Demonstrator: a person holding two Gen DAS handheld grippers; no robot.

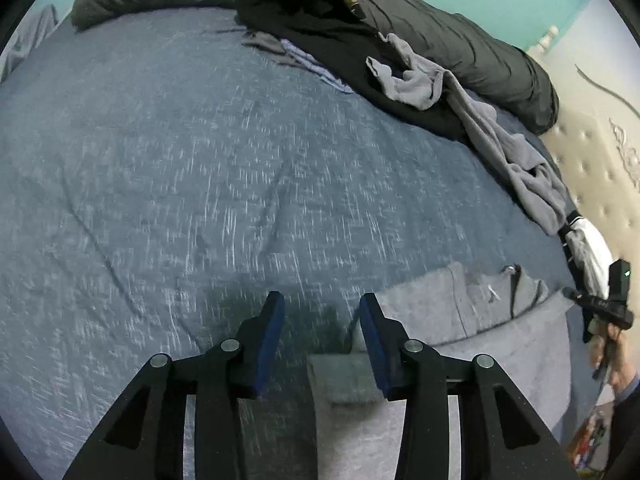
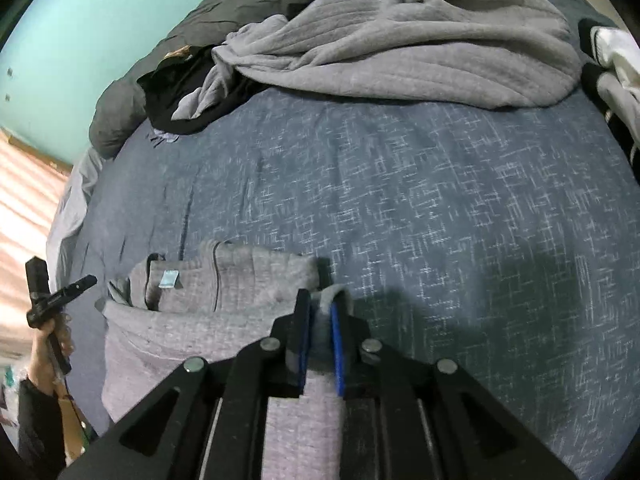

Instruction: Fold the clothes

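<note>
A grey sweatshirt (image 1: 480,320) lies partly folded on the blue-grey bedspread (image 1: 200,160); it also shows in the right wrist view (image 2: 224,304). My left gripper (image 1: 322,304) is open, its jaws apart just above the sweatshirt's left edge, holding nothing. My right gripper (image 2: 320,308) is shut on a fold of the grey sweatshirt at its right corner. The right gripper also shows at the far right of the left wrist view (image 1: 600,300), and the left gripper at the far left of the right wrist view (image 2: 56,300).
A pile of unfolded clothes lies at the back: a grey ribbed garment (image 2: 400,40), a black garment (image 1: 320,32), a black-and-white garment (image 2: 616,64). A dark duvet (image 1: 460,28) runs along the far edge. A padded headboard (image 1: 592,152) stands to the right.
</note>
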